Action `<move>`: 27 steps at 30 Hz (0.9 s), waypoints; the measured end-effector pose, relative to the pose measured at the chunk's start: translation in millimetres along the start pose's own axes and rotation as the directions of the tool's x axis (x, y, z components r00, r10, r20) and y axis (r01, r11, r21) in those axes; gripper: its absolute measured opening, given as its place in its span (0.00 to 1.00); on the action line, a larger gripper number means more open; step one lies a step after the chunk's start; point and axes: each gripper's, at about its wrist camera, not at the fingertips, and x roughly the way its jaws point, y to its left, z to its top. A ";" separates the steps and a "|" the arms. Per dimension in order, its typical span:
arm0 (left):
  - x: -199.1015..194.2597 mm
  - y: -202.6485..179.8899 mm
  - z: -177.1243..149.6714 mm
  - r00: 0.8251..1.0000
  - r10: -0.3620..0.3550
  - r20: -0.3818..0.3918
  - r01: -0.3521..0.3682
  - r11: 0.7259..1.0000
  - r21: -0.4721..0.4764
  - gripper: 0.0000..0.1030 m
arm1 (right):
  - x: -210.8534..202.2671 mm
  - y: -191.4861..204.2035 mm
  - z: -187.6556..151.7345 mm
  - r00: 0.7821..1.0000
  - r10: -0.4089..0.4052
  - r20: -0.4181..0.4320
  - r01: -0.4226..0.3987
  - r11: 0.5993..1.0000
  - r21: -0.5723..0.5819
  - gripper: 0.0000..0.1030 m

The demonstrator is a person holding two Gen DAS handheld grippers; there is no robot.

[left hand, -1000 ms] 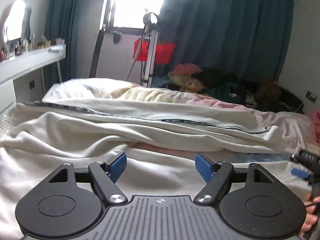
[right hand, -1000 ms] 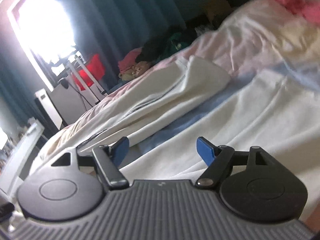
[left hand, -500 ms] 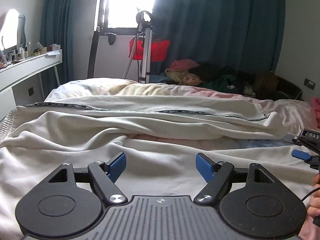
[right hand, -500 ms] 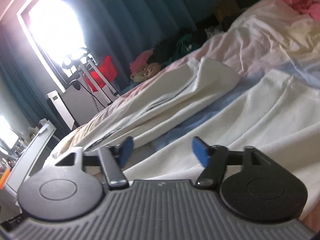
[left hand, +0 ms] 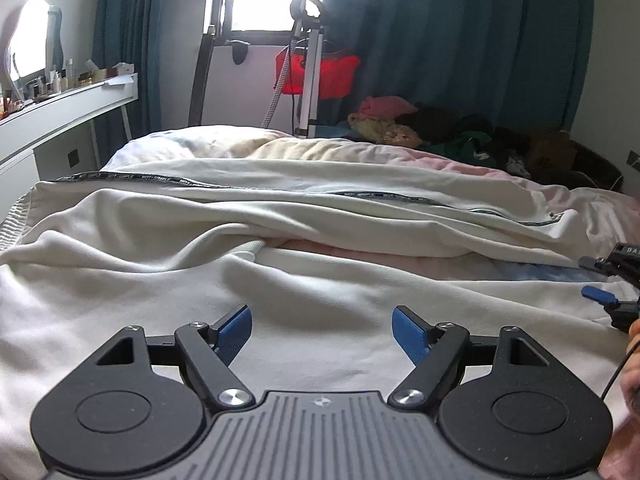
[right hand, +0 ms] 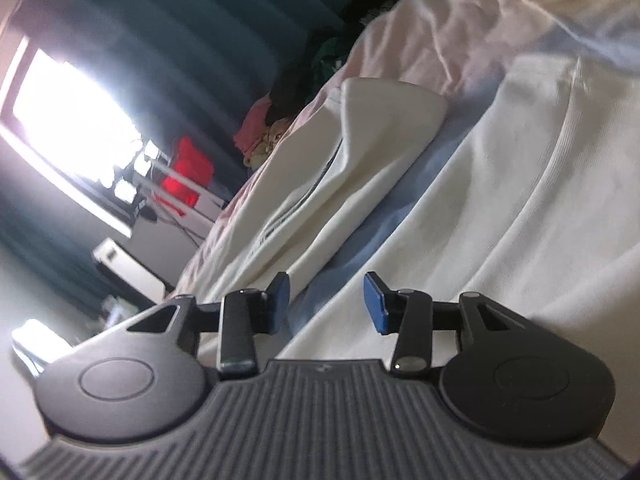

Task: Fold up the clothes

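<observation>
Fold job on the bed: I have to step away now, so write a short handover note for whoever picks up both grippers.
Left gripper: open, empty, low over the near white garment.
Right gripper: open, empty, tilted, at that garment's edge.
A second cream piece with a printed stripe lies behind it on the bed.
Done: no fold is visible.
Left: grasp the near garment, fold it, then the cream piece.

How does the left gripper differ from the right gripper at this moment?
The left gripper sits level; the right gripper is rolled, so its view tilts. The left one's fingers stand wider apart than the right one's. Both are open, empty, over the cream garment.
</observation>
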 end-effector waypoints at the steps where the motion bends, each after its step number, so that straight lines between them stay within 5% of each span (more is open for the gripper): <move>1: 1.1 0.5 -0.4 1.000 0.004 -0.003 -0.004 1.000 0.000 0.77 | 2.5 -2.5 2.8 1.000 -0.002 0.002 0.002 1.000 0.020 0.44; 4: 6.3 1.9 -1.5 1.000 0.019 -0.013 -0.019 1.000 0.005 0.77 | 9.9 -8.8 9.1 1.000 0.003 0.001 -0.003 0.997 0.071 0.49; 6: 13.3 2.7 -0.1 0.999 0.030 -0.021 -0.030 0.999 0.012 0.77 | 15.2 -12.6 11.8 1.000 0.017 -0.005 -0.016 0.994 0.104 0.63; 16: 63.9 11.1 21.2 0.995 0.094 -0.040 -0.091 0.993 0.080 0.79 | 42.7 -28.3 27.5 0.999 0.053 -0.014 -0.049 0.981 0.187 0.63; 23: 113.3 30.4 42.3 0.986 0.163 -0.042 -0.160 0.985 0.064 0.79 | 55.3 -47.7 51.2 0.998 -0.021 0.057 0.009 0.979 0.204 0.54; 27: 143.5 32.1 47.2 0.983 0.182 -0.015 -0.178 0.973 0.146 0.78 | 73.3 -58.1 61.1 0.998 -0.004 0.057 -0.009 0.973 0.230 0.53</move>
